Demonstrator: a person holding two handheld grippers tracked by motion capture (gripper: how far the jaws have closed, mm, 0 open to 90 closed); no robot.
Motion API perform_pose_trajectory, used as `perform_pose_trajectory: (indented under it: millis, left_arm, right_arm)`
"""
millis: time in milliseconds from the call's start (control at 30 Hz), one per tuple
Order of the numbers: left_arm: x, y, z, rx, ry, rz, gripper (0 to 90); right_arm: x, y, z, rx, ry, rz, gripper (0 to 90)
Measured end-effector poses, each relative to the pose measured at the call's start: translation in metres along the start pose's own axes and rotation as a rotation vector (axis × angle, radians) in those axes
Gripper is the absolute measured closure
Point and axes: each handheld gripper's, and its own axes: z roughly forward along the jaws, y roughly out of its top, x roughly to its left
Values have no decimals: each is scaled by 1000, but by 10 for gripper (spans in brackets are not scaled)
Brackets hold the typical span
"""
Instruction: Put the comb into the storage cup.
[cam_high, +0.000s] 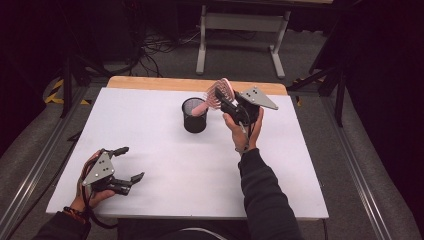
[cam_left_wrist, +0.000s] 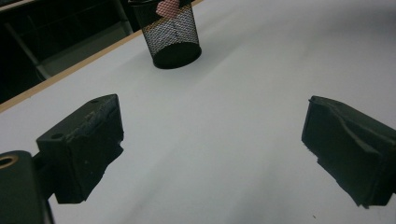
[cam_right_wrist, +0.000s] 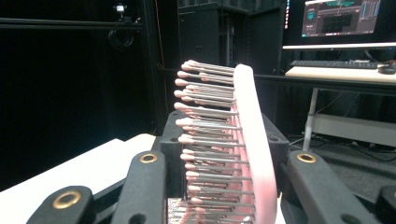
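My right gripper (cam_high: 223, 97) has its fingers (cam_right_wrist: 175, 154) clamped on the head of a pink brush (cam_right_wrist: 236, 144), one on the bristle side and one on the back. In the right gripper view the head stands upright between them, bristles to the left of that view. In the high view I hold the brush tilted above the far middle of the table (cam_high: 165, 170), its handle slanting down into the mouth of the cup (cam_high: 194, 115). The handle end is inside the rim; I cannot tell whether it touches the bottom.

My left gripper (cam_high: 127, 164) rests at the near left corner of the table, well apart from the cup. Its fingers (cam_left_wrist: 84, 144) stand wide apart with bare table between them and nothing held.

Progress, as I judge it: the brush is picked up and brought to the cup, and insertion is partly made. What is left is to lower the brush until the cup carries it, let go, and draw the right gripper clear.

Containers: one black mesh cup, upright, on the far middle of the table. The left gripper view shows a pink part through the mesh near its rim, which I take for the brush handle. I see nothing else in it, though its lower inside is dark.
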Motion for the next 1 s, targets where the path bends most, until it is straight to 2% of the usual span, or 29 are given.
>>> perform_pose_trajectory:
  millis: [467,533,1000]
  left_arm:
    - [0,0,-1,-7,-1,-3,66]
    - [0,0,-1,-10,-2,-7,66]
    - [-1,0,-1,-15,7,-2,66]
  right_arm:
    - [6,-16,16,57,22,28,628]
    - [6,-17,18,68,24,20,628]
    - [10,-28,27,98,30,34,628]
